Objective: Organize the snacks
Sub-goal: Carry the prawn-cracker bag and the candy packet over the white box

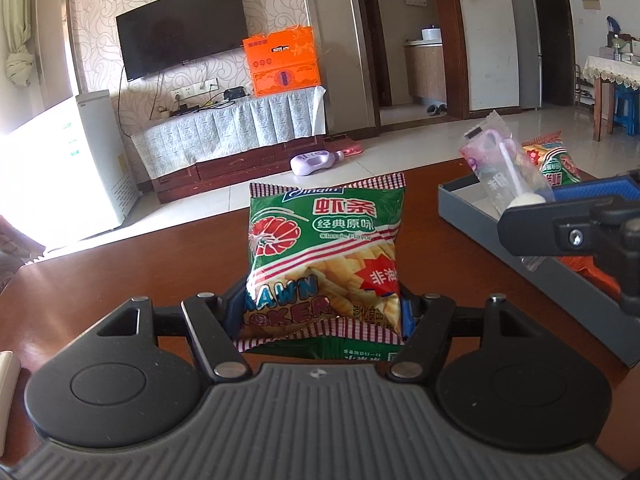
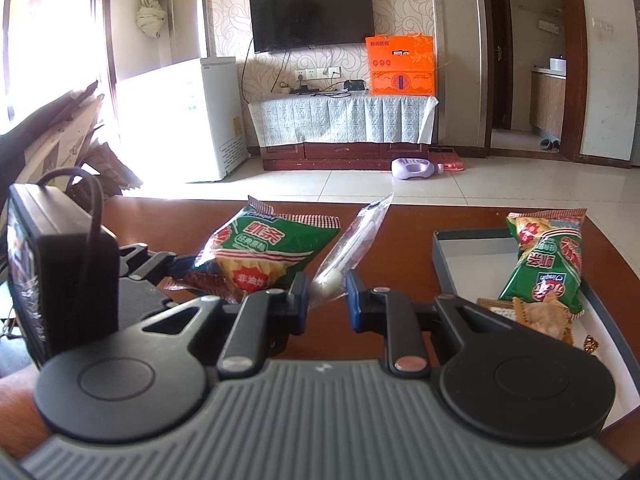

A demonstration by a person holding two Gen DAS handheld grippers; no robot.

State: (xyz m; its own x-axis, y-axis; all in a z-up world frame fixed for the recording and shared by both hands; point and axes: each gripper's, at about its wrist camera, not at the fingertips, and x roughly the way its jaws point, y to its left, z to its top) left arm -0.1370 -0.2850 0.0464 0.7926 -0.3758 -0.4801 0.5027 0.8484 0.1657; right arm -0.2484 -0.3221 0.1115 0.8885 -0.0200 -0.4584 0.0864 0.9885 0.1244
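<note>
My left gripper (image 1: 320, 308) is shut on a green prawn cracker bag (image 1: 326, 252), held upright above the brown table (image 1: 120, 272). The same bag (image 2: 264, 252) shows at left in the right wrist view. My right gripper (image 2: 326, 292) is shut on a clear-wrapped lollipop (image 2: 348, 248) with a white head and stick pointing up. In the left wrist view that lollipop (image 1: 500, 168) and the right gripper (image 1: 528, 208) hang over the grey tray (image 1: 472, 216). A second green cracker bag (image 2: 548, 260) lies in the tray (image 2: 444, 256), beside a small wrapped biscuit (image 2: 540, 316).
The tray sits on the table's right side, near the edge. A television (image 2: 312, 18), an orange box (image 2: 400, 66) and a white appliance (image 2: 200, 120) stand across the tiled floor. A purple bottle (image 2: 412, 169) lies on the floor. A white object (image 1: 6, 384) shows at the left edge.
</note>
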